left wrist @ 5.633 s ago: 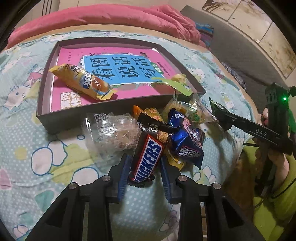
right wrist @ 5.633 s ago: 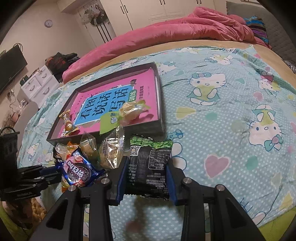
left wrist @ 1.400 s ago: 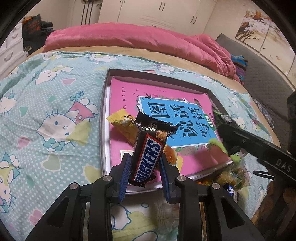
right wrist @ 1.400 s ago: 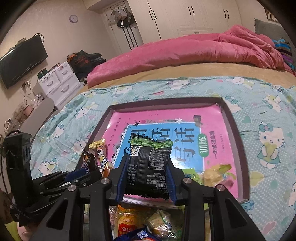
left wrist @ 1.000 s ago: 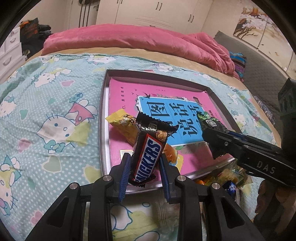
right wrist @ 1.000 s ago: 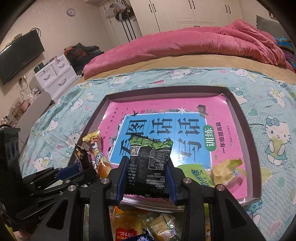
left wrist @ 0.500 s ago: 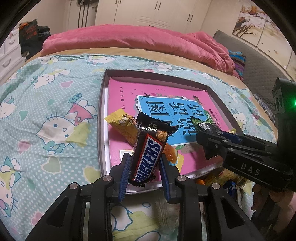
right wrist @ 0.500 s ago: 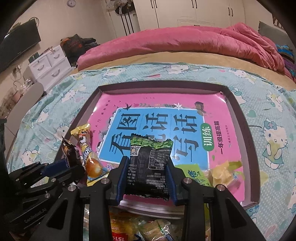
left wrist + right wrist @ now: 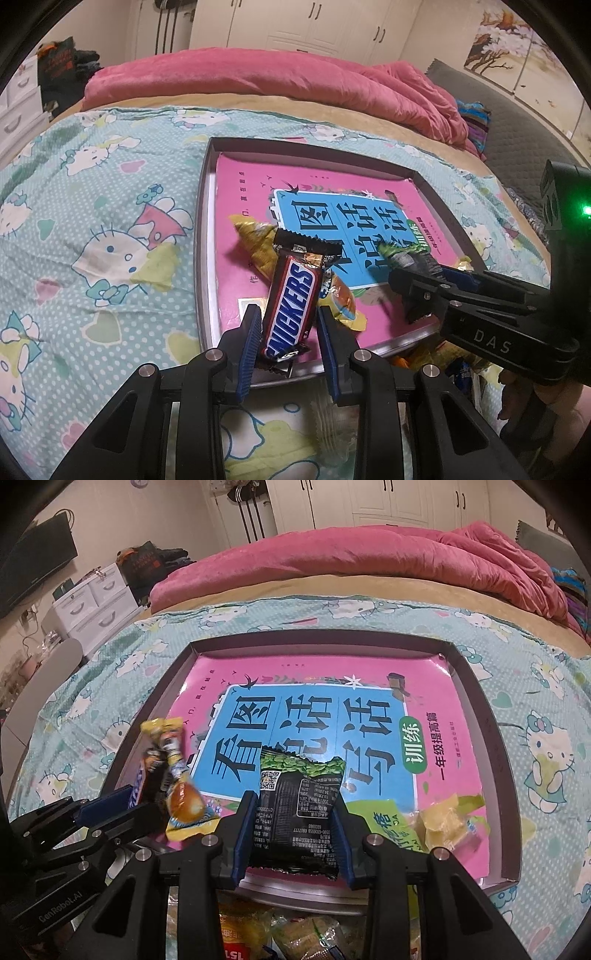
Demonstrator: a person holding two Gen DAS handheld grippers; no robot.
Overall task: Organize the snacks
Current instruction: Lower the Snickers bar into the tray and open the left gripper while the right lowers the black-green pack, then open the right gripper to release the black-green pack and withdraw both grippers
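Observation:
My left gripper point(image 9: 290, 332) is shut on a Snickers bar point(image 9: 291, 302) and holds it over the near left corner of a shallow grey tray point(image 9: 202, 258) lined with a pink and blue book cover. My right gripper point(image 9: 295, 823) is shut on a black and green snack packet point(image 9: 297, 812) over the tray's near edge point(image 9: 498, 782). A yellow wrapped snack point(image 9: 258, 240) lies in the tray behind the Snickers bar; it also shows in the right wrist view point(image 9: 177, 775). A pale yellow candy point(image 9: 443, 819) lies in the tray's near right part.
Several loose snack packets point(image 9: 295, 934) lie on the Hello Kitty bedspread point(image 9: 92, 240) just in front of the tray. A pink duvet point(image 9: 369, 554) is bunched at the far side of the bed. White drawers point(image 9: 92, 605) stand far left.
Both grippers have lifted their snacks from the pile on the bedspread to above the tray. Over the last second the right gripper has moved further over the tray, closer to the left one.

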